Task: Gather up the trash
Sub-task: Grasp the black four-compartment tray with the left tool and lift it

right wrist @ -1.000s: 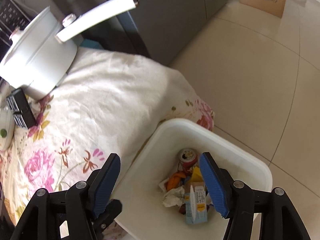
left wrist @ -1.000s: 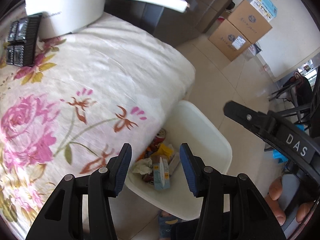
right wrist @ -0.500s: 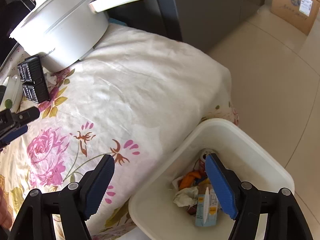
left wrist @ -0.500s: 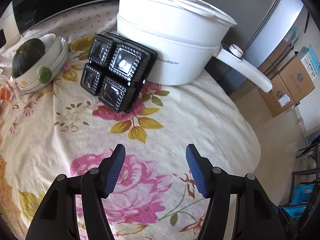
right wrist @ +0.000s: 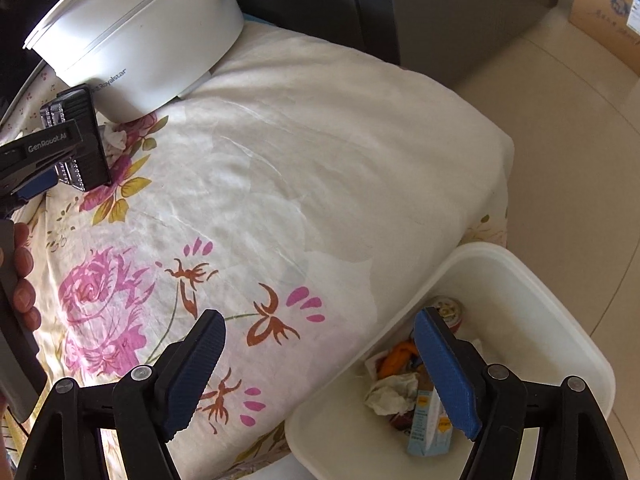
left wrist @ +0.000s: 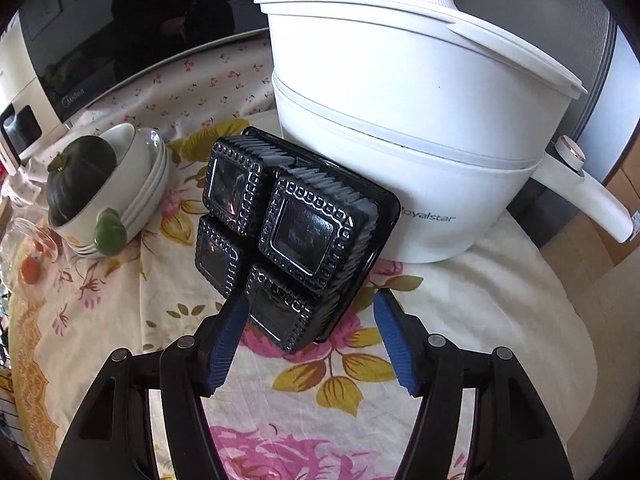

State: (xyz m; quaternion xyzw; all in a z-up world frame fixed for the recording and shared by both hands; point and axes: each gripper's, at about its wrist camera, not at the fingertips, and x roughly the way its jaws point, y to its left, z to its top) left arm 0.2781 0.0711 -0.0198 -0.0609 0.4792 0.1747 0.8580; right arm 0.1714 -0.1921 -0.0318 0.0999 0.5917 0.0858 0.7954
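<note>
A black plastic four-cell tray leans tilted against the white pot on the flowered tablecloth. My left gripper is open around the tray's lower corner; its left finger overlaps the tray's edge and the right finger stands clear. The right wrist view shows the same tray with the left gripper's finger beside it, and a crumpled white scrap. My right gripper hangs open and empty over the table's edge. The white bin on the floor holds a tissue, a carton and a can.
Stacked bowls holding a dark green squash stand left of the tray. A microwave is behind them. The pot's long handle juts right. A hand grips the left tool. A cardboard box sits on the tiled floor.
The left gripper swung away from the bin, across the table, and up to the black tray with wider jaws. The right gripper drifted from above the bin toward the table edge and opened wider.
</note>
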